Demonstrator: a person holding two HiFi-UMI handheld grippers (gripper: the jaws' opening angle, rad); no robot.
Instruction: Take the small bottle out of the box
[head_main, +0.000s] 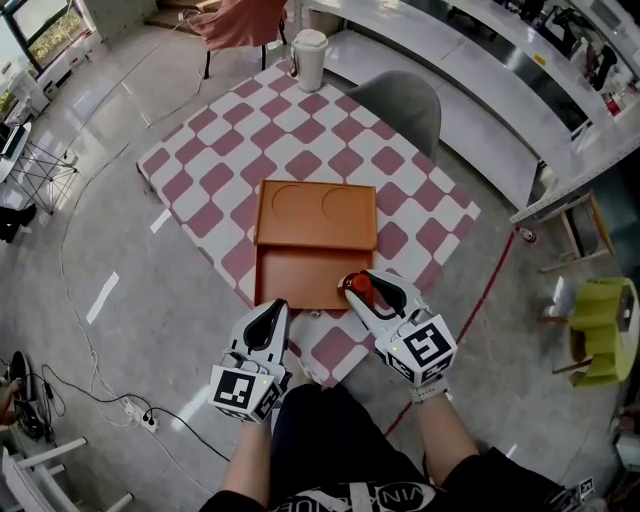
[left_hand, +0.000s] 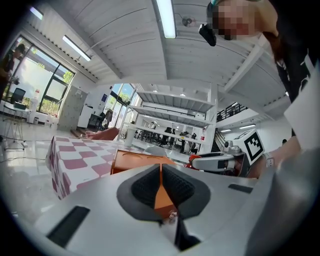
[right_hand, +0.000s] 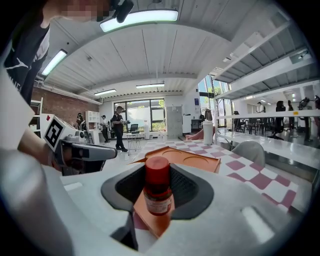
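**Bottle (right_hand: 157, 186) held in right tongs (head_main: 366, 284)**

Bright hall (right_hand: 150, 55); a checked surface (head_main: 215, 170) carries an open orange box (head_main: 300, 275). The left tongs (head_main: 271, 306), closed and empty, hover by its near edge. The right tongs grip the bottle upright at its near right corner.

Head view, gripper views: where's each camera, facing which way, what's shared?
Head view: on the person's head, steeply down at checkered table and orange box; forearms, left gripper, right gripper.
Left gripper view: on that gripper, along its jaws, shut on the box's edge; right gripper at right.
Right gripper view: on that gripper, along its jaws gripping the small bottle; left gripper at left.
Shared: all show the box, white cup.
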